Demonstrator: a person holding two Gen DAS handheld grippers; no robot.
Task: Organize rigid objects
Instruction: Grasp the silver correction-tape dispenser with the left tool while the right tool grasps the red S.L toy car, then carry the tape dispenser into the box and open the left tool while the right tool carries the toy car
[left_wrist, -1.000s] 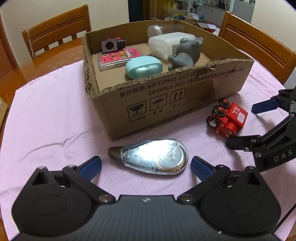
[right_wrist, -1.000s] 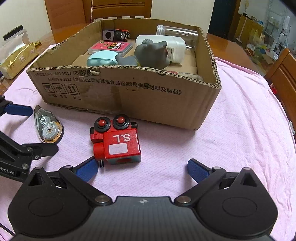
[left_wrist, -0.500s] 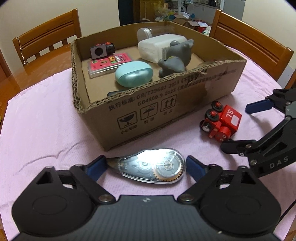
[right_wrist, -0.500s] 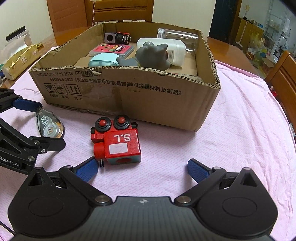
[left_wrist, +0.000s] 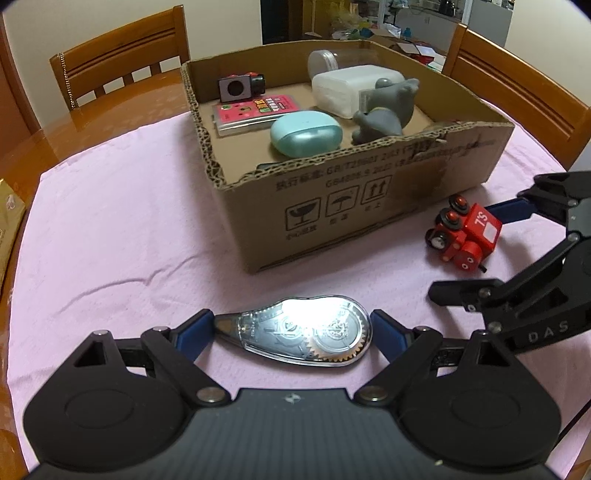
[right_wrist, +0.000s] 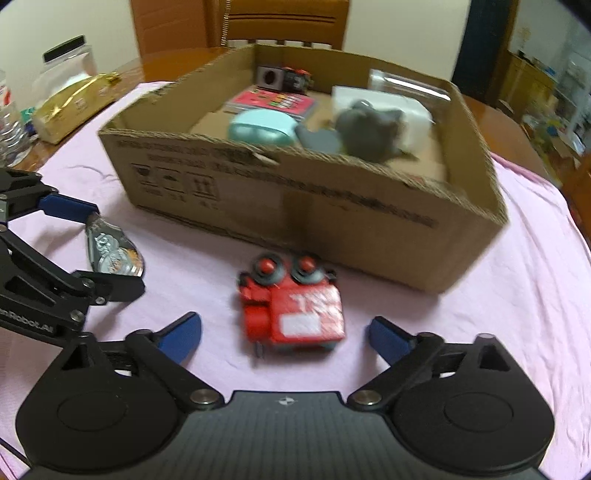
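Left wrist view showed the left gripper (left_wrist: 293, 330) clamped end to end on the tape dispenser (left_wrist: 295, 334), which lay on the pink cloth (left_wrist: 122, 229) in front of the cardboard box (left_wrist: 369, 192). Its smooth rounded shell could squirt out of the pads on lifting. Right gripper (right_wrist: 284, 334) was closing around the red toy train (right_wrist: 293, 308), pads not touching yet; the wheeled toy might roll away if nudged off-centre

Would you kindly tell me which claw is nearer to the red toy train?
Right. The right claw straddles the red toy train, its jaws closing with the train between them but not yet touching. The left claw sits apart, gripping the correction tape dispenser.
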